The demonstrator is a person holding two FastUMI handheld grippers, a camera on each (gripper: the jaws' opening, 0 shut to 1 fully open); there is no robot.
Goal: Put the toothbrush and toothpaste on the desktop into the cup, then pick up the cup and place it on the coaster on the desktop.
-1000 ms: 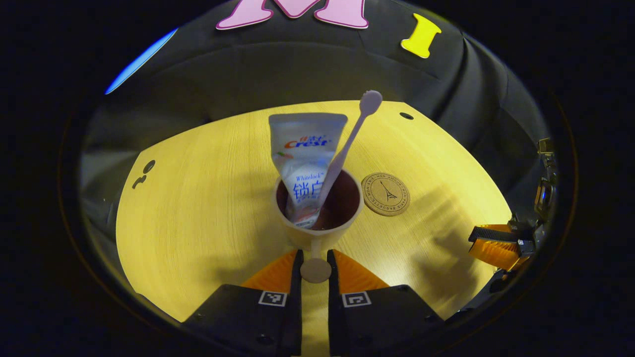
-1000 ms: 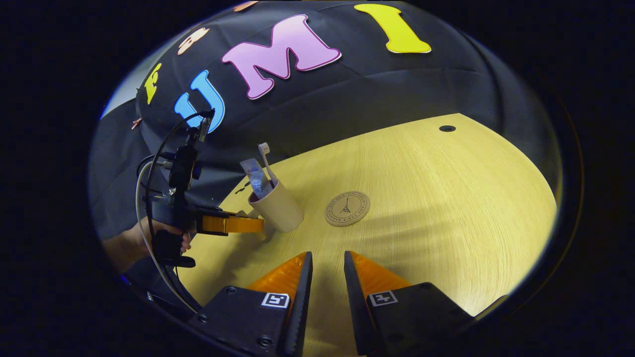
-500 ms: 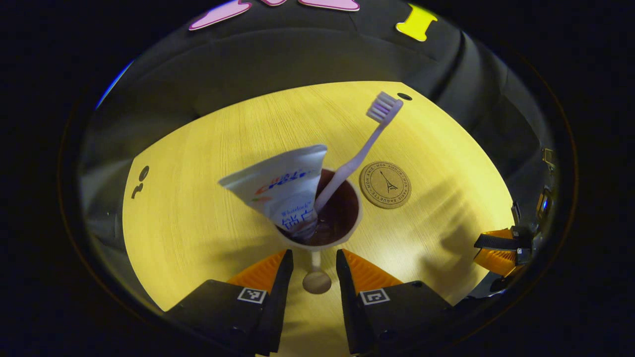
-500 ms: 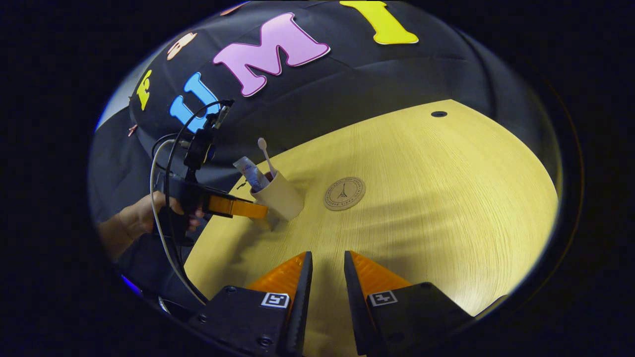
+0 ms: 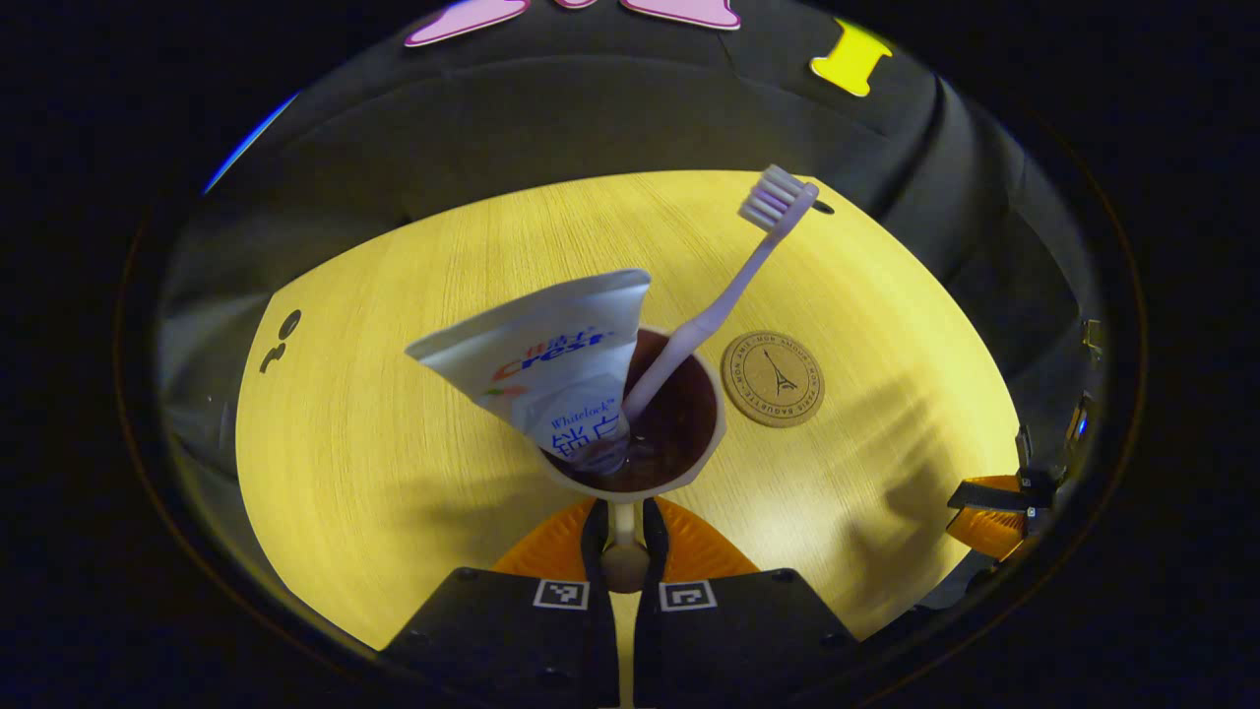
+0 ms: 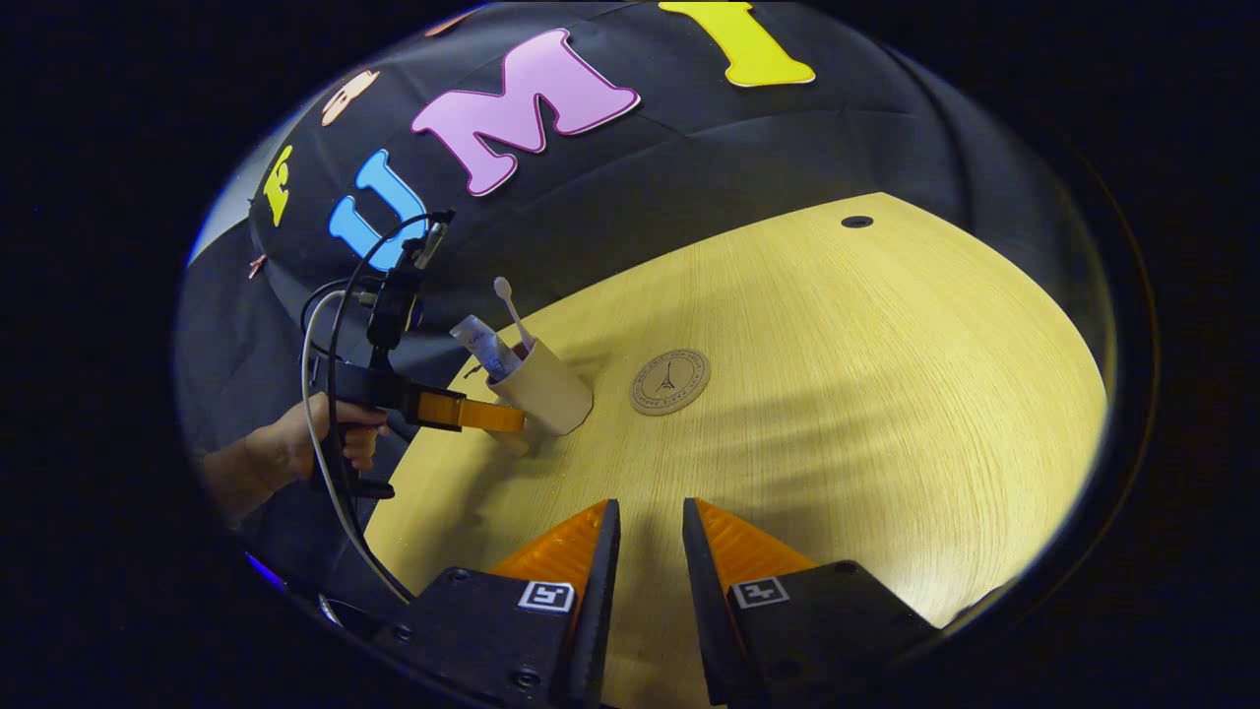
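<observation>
Left gripper (image 5: 624, 522) is closing back onto the cup (image 5: 630, 463) handle after opening 0.5 s ago, both fingers pinching it. Toothpaste (image 5: 551, 369) and toothbrush (image 5: 728, 286) are sitting inside; cup is resting beside the coaster (image 5: 773, 378), not on it. Right gripper (image 6: 645, 532) is hovering slightly parted, holding nothing.

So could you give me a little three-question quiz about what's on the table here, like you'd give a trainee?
1. True or false: the cup stands on the coaster.
2. What is the left tool shut on? A) toothbrush B) cup's handle C) coaster
3. Name the two things standing in the cup.

Key: 1. False, the cup is beside the coaster. 2. B, the cup's handle. 3. The toothpaste and the toothbrush.
</observation>
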